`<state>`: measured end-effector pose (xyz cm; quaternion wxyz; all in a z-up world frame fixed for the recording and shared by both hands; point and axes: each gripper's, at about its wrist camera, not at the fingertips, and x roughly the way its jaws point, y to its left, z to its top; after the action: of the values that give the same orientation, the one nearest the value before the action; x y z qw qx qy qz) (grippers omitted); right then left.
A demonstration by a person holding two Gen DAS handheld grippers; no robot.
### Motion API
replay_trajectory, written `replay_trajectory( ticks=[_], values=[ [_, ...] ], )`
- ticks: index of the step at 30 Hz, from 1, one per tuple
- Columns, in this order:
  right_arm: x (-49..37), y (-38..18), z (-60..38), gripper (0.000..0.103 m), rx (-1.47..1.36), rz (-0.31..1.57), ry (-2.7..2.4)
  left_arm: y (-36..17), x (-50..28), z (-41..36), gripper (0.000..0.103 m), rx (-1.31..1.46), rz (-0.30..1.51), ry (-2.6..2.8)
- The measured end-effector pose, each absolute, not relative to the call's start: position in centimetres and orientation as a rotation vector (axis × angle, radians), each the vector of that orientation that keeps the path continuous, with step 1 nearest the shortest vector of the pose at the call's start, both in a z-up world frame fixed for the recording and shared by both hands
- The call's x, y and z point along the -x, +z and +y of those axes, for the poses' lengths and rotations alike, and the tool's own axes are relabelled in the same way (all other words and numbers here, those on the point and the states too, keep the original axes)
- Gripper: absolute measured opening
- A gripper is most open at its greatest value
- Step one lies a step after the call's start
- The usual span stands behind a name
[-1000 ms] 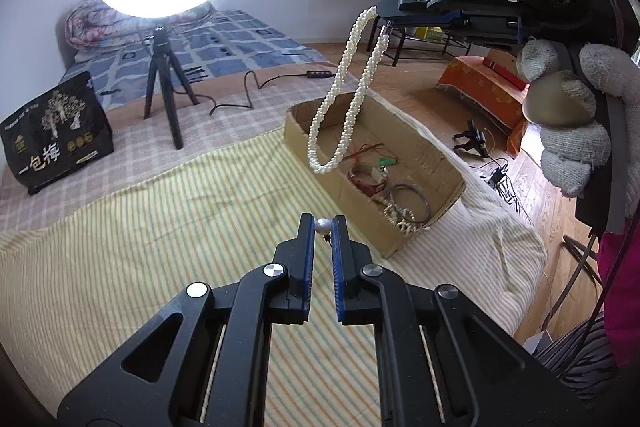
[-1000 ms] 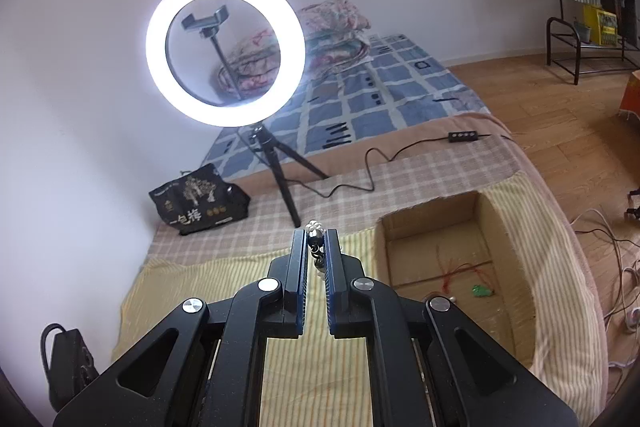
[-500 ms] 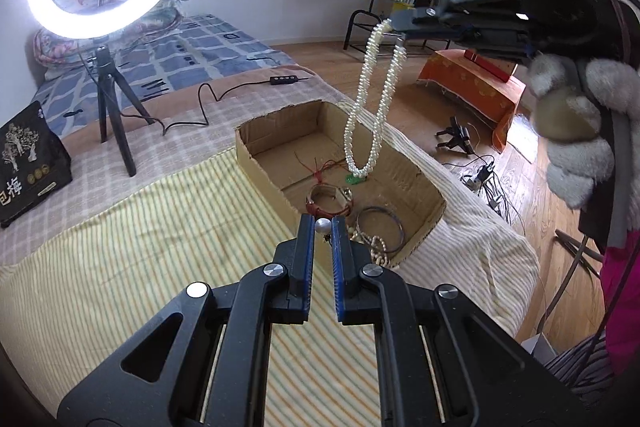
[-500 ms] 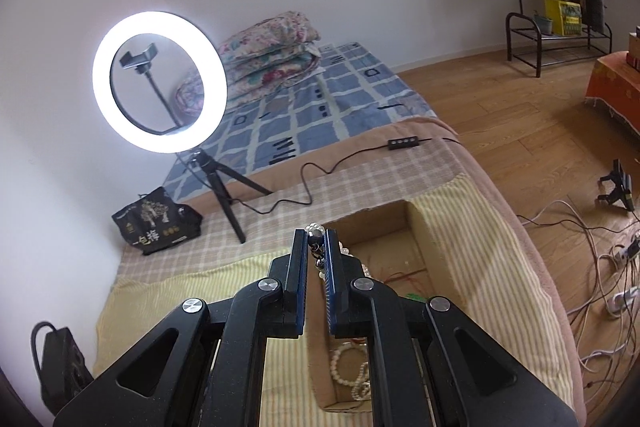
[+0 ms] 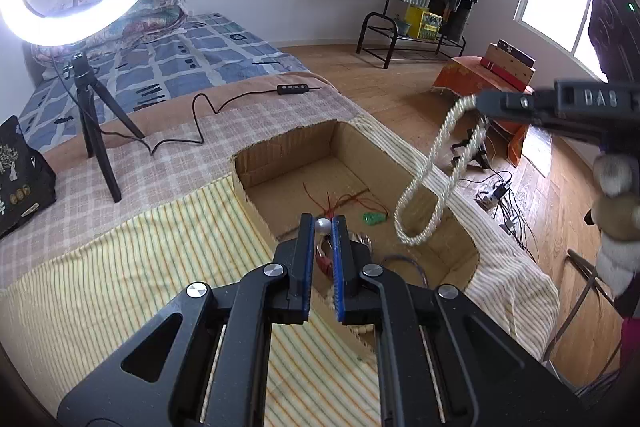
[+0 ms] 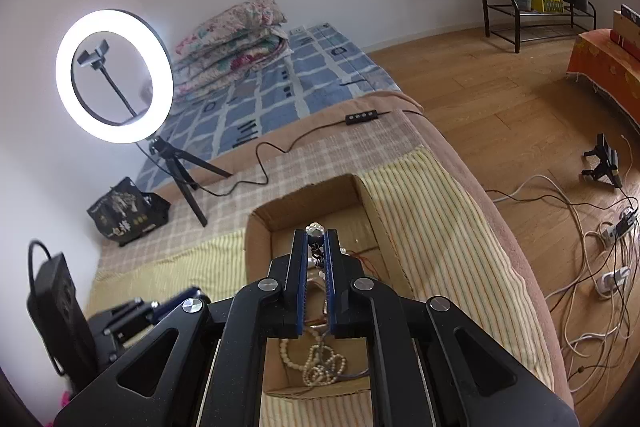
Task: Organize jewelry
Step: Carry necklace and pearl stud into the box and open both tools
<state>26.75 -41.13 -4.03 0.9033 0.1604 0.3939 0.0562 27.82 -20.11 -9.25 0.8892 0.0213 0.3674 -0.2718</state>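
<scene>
Now the left gripper (image 5: 323,227), black with blue-lined fingers, is clamped on a single small white pearl bead (image 5: 322,225) at its very tips, poised above the near rim of the shallow open brown cardboard box (image 5: 288,151) that sits on the yellow striped cloth (image 5: 132,267) covering the bed. Inside the box, on its floor, lie a red thread tangle (image 5: 340,201), a small green piece (image 5: 374,218) and, nearer the gripper, a dark wire hoop (image 5: 402,261). The right gripper (image 6: 316,239) is closed on the clasp end of a long white pearl necklace (image 5: 430,187), whose doubled loop hangs free over the box's right-hand wall, its lowest curve just above the rim and blurred. In the right wrist view, a pile of pearl strands (image 6: 320,363) rests at the near end of the box, directly below the fingers. Beyond the box's far wall, the checked beige blanket (image 5: 180,155) lies open up to the black tripod of the glowing white ring light (image 5: 92,131) and its trailing cable (image 5: 208,107). To the right, the bed edge drops to the wooden floor (image 6: 500,99).
</scene>
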Motion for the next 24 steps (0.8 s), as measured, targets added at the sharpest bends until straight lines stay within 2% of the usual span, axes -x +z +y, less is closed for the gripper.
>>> replay_trajectory(
  ticks=[13,24],
  values=[
    [-27.4,-7.6,-41.7,0.006,-0.311,0.906,0.091,-10.3,-32.4,-23.8,0.007,-0.078,0.774,-0.548],
    [-27.8,-10.2,-41.2,0.007,-0.297,0.979,0.086,-11.1,-34.6,-23.6,0.007,-0.06,0.817,-0.507]
  ],
)
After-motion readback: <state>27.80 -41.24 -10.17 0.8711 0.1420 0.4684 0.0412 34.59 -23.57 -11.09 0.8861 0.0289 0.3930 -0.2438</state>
